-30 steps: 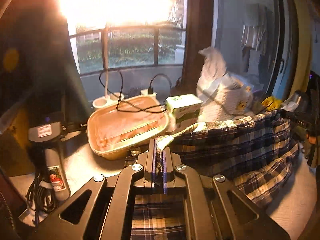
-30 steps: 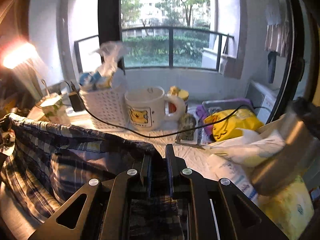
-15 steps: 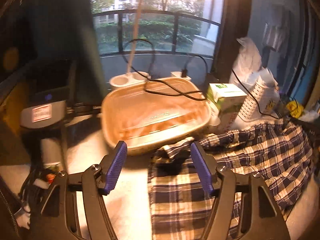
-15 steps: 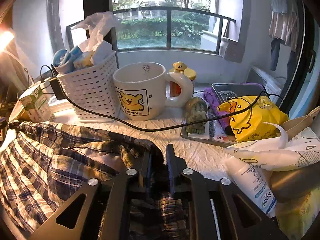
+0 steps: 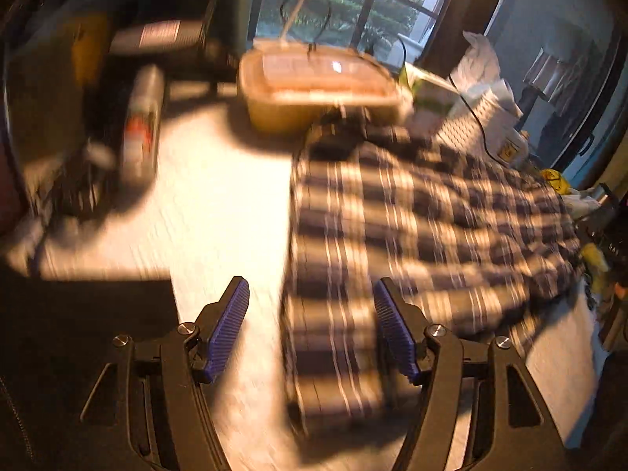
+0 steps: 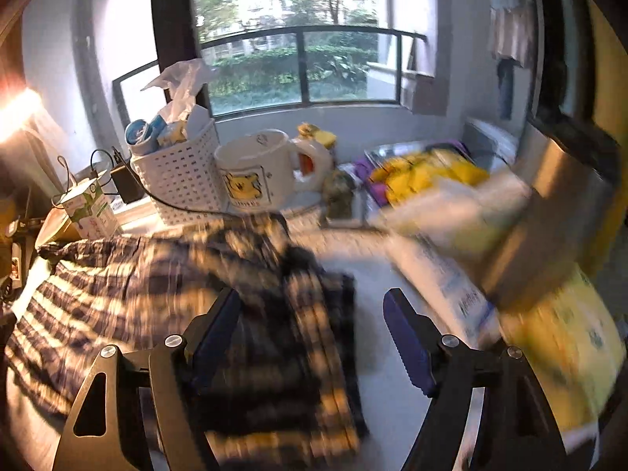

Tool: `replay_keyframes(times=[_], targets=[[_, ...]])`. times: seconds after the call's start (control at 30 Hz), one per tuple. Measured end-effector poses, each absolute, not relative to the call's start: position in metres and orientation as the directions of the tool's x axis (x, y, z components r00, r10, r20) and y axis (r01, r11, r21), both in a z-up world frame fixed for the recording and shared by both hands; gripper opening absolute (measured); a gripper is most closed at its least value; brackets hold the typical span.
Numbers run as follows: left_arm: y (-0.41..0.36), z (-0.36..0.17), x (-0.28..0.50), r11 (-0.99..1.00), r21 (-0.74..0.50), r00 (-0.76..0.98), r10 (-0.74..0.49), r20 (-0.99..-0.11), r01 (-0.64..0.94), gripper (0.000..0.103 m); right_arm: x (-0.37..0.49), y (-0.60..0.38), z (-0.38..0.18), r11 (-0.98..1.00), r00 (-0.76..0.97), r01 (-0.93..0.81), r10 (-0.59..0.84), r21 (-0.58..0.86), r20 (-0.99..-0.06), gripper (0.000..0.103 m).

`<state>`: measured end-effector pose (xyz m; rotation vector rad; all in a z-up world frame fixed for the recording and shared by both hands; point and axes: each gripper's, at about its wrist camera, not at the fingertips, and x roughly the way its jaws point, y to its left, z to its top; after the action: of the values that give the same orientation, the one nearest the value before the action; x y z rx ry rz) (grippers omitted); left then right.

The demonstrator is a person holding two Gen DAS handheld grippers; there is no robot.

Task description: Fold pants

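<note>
Both my grippers let go since a second ago, left gripper (image 5: 312, 325) released, right gripper (image 6: 312, 327) still spreading, one pants (image 5: 412, 212) flat on table (image 5: 219, 196), one mug (image 6: 253, 172), one basket (image 6: 180, 172)

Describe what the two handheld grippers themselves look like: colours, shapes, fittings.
Both are built alike. The left gripper has two black plastic arms with cut-out slots and silver bolt heads, each ending in a fingertip pad of ribbed blue-purple rubber. The right gripper has the same black frame, silver bolts and ribbed blue pads. No cables, markings, hands or sleeves show.
</note>
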<state>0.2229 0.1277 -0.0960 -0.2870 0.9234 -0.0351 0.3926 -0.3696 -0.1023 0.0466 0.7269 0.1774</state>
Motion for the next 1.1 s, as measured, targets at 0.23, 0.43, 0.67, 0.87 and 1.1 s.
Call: replay_keyframes(times=[0.23,0.43,0.67,0.87,1.1], targets=[[0.116,-0.099,0.200,0.949,-0.303,0.608,-0.188,-0.771,-0.090,0.066,0.349,-0.400,-0.123,0.979,0.696,-0.065,0.183,0.194,-0.694,0.077],[0.111,-0.103,0.190,0.947,-0.309,0.608,-0.192,-0.771,-0.092,0.067,0.333,-0.412,-0.148,0.947,0.654,-0.041,0.266,0.318,-0.708,0.077],[0.107,-0.103,0.187,0.946,-0.303,0.617,-0.171,-0.769,-0.116,0.067,0.348,-0.410,-0.158,0.871,0.657,-0.039,0.392,0.490,-0.644,0.071],[0.108,-0.105,0.181,0.941,-0.306,0.621,-0.156,-0.768,-0.142,0.026,0.352,-0.381,-0.152,0.911,0.650,-0.092,0.361,0.402,-0.669,0.029],[0.103,-0.093,0.169,0.943,-0.312,0.617,-0.176,-0.767,-0.119,0.010,0.313,-0.369,-0.101,0.974,0.729,-0.157,0.225,0.162,-0.647,0.028]])
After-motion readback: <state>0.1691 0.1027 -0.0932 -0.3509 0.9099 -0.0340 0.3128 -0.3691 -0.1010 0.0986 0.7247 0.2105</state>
